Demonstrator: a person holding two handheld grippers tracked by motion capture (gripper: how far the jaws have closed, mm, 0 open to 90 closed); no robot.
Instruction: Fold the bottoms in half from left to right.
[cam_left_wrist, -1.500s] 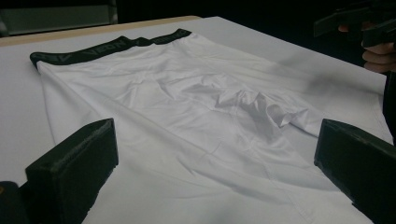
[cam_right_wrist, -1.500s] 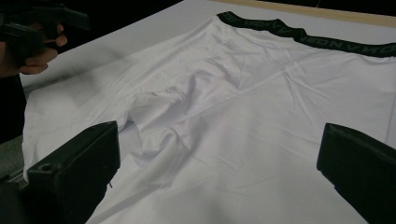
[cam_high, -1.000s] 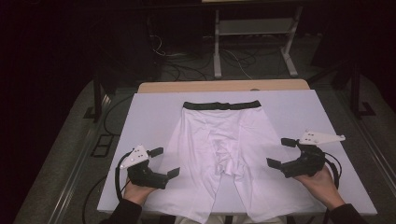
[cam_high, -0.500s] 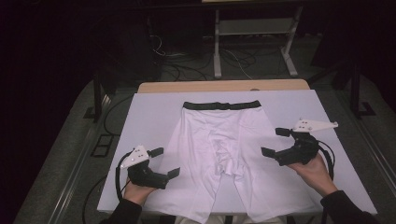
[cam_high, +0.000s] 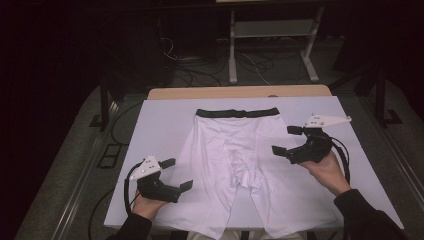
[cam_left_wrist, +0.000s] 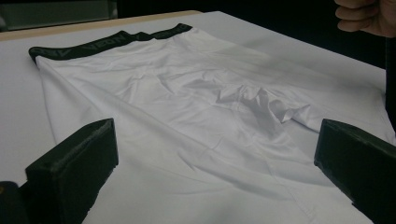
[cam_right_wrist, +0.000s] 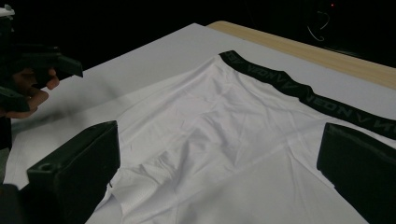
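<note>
Lying flat in the high view, white shorts (cam_high: 235, 165) with a black waistband (cam_high: 237, 113) are spread on the white-covered bench (cam_high: 160, 125). The left gripper (cam_high: 178, 174) is held at the shorts' left edge, the right gripper (cam_high: 286, 140) above their right side; both sets of fingers are seen spread apart, clamped on nothing. In the left gripper view, the creased crotch of the shorts is framed between the parted fingers (cam_left_wrist: 74, 163). In the right gripper view, the waistband is seen beyond the parted fingers (cam_right_wrist: 77, 170), with the left gripper at the left edge.
</note>
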